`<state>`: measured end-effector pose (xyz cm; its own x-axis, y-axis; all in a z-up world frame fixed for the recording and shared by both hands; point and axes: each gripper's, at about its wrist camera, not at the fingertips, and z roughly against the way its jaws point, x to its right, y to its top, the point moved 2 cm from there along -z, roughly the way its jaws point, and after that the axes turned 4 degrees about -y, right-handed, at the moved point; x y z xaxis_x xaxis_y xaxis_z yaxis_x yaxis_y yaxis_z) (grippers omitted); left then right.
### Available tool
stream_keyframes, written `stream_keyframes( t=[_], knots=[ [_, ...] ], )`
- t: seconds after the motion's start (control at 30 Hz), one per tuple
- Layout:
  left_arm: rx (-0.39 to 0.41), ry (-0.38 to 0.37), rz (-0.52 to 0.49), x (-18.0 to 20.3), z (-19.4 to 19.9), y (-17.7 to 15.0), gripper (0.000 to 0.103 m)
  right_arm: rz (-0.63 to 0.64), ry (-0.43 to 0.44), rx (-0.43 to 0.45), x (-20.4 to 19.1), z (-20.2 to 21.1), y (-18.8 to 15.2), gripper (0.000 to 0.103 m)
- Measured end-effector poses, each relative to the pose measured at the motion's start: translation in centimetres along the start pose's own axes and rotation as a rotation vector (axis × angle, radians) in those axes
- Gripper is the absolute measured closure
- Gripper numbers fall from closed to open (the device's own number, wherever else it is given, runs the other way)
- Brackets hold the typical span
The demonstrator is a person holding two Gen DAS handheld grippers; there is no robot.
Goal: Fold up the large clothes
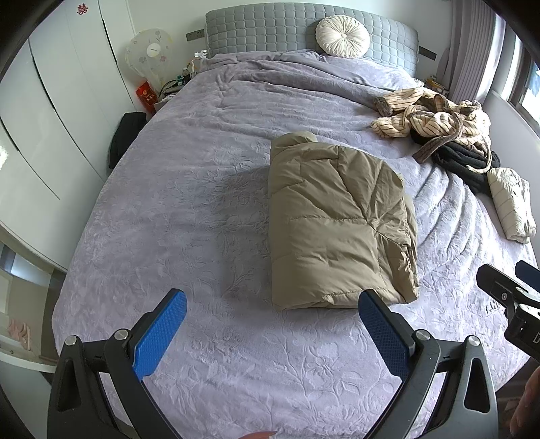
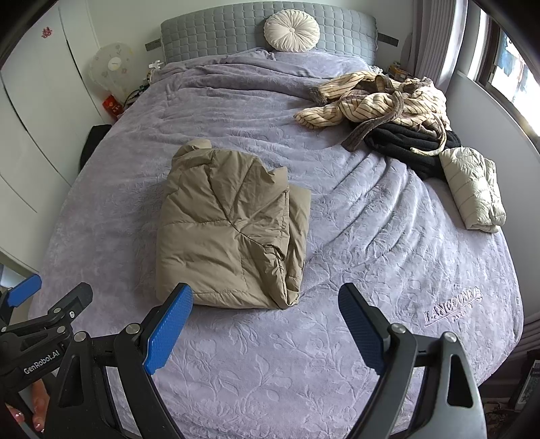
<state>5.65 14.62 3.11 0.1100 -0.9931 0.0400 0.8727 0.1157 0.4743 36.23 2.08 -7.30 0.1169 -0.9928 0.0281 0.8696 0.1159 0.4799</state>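
Note:
A tan puffer jacket lies folded into a rectangle on the lilac bedspread; it also shows in the right wrist view. My left gripper is open and empty, hovering above the bedspread just short of the jacket's near edge. My right gripper is open and empty, also just short of the jacket's near edge. Each gripper shows at the edge of the other's view: the right gripper and the left gripper.
A heap of striped cream and black clothes lies at the far right of the bed. A folded cream puffer lies beside it. A round white cushion leans on the grey headboard. White wardrobes stand at the left.

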Motion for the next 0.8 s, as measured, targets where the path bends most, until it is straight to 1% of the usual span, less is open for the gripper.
stream_keyframes(
  t=[0.8],
  knots=[
    [-0.003, 0.003, -0.006, -0.11, -0.2, 0.33, 0.001, 0.006, 0.005, -0.003, 0.21, -0.15, 0.36, 0.013]
  ],
)
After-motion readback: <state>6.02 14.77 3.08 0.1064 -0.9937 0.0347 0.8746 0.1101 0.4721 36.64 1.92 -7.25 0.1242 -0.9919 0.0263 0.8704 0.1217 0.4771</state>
